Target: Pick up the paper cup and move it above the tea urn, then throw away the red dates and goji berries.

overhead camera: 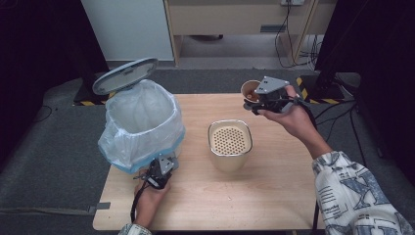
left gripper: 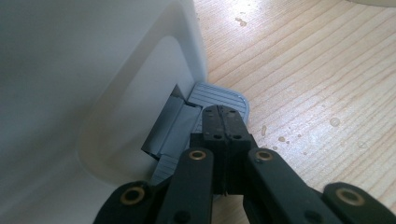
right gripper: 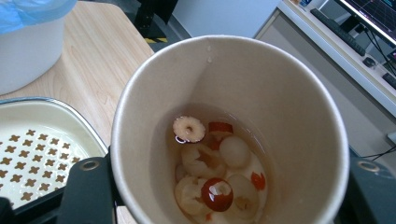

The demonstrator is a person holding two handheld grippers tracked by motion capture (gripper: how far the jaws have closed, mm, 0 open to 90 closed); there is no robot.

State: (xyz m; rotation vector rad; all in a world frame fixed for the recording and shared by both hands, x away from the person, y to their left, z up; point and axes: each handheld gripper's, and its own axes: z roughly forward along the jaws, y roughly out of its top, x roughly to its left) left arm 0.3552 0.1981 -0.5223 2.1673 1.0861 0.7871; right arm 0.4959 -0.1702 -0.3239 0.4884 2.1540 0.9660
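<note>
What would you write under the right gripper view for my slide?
Paper cup of sliced fruit in liquid, held above the strainer tub.

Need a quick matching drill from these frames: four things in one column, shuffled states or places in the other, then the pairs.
Things:
1. paper cup
2. bin lid
3. pedal
4. strainer container

States or places:
A. raised open above the lined bin
B. under the tips of the shut left gripper
C. standing mid-table, perforated insert on top
D. held in the right gripper, sliced fruit in liquid inside

Pairs: 1-D, 2-A, 3-B, 4-C
</note>
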